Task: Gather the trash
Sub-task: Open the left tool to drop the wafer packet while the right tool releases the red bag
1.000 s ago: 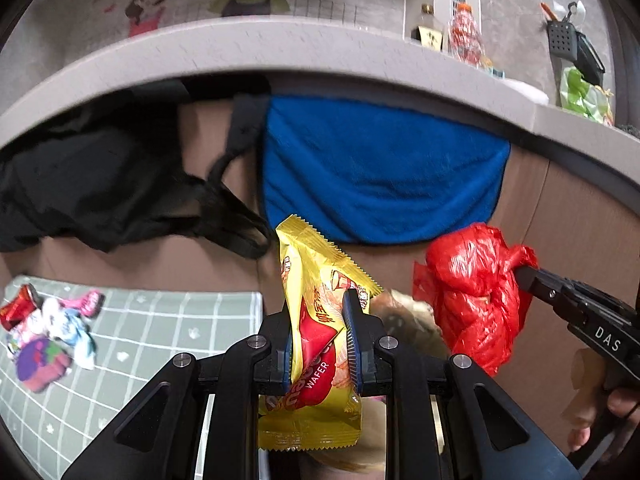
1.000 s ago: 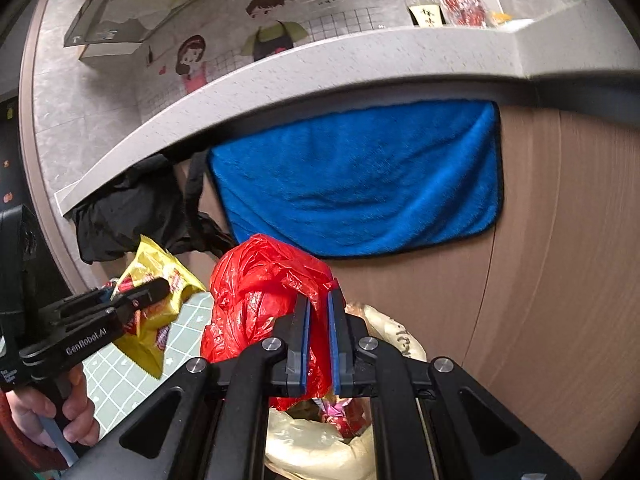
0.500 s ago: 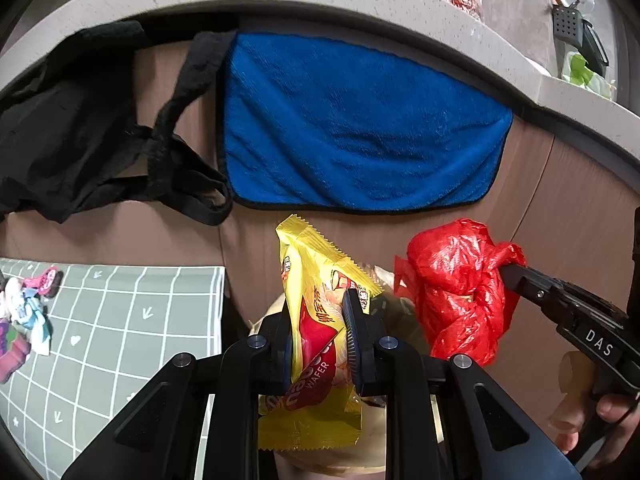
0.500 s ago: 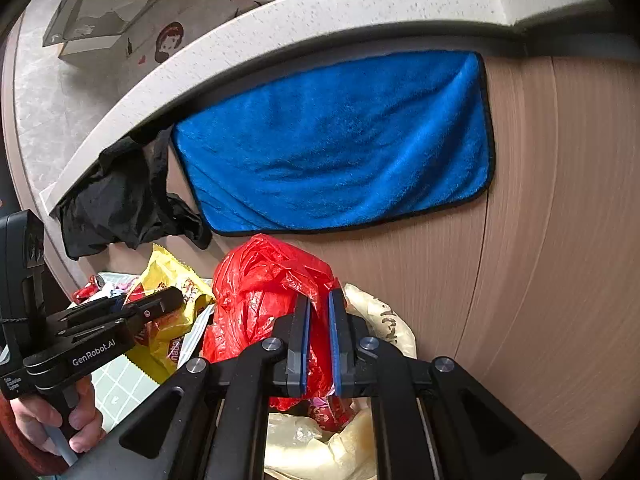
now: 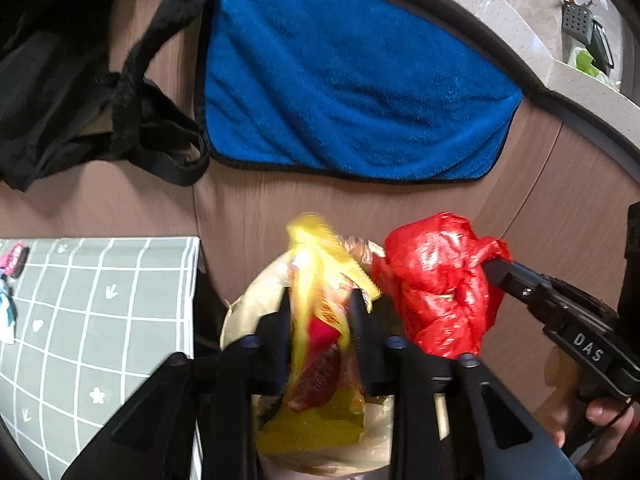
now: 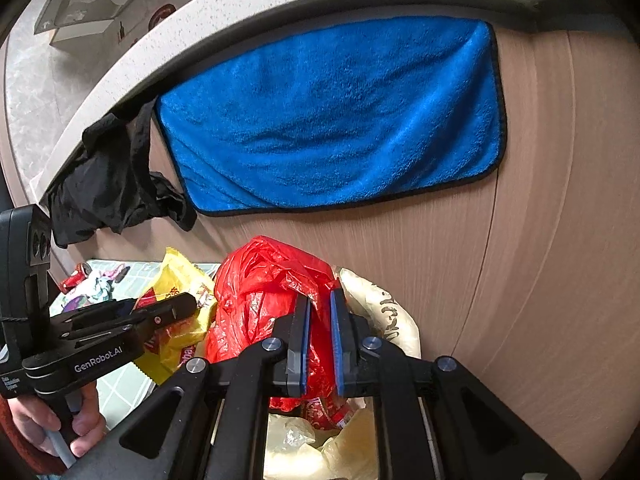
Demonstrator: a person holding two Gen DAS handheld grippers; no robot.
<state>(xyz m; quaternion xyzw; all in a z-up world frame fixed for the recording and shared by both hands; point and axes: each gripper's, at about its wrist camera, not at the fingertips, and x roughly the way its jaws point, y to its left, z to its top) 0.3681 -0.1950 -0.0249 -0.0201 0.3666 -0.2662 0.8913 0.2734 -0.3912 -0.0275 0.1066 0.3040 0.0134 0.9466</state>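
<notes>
My left gripper (image 5: 320,304) has its jaws spread around a yellow and red wafer wrapper (image 5: 320,320), which looks blurred and loose between them, over a cream trash bag (image 5: 256,304). My right gripper (image 6: 320,312) is shut on a crumpled red plastic bag (image 6: 264,296) and holds it over the same trash bag (image 6: 384,304). The red bag (image 5: 440,292) shows right of the wrapper in the left wrist view. The wrapper (image 6: 180,280) and left gripper (image 6: 188,304) show at the left in the right wrist view.
A blue towel (image 5: 352,92) and black cloth (image 5: 80,80) hang on the wooden cabinet front under a counter edge. A green grid mat (image 5: 100,320) lies at the left with several small wrappers (image 6: 96,280) on it.
Both grippers have moved down and forward over the trash bag. The left jaws have spread wider, and the yellow wrapper is slipping down between them.
</notes>
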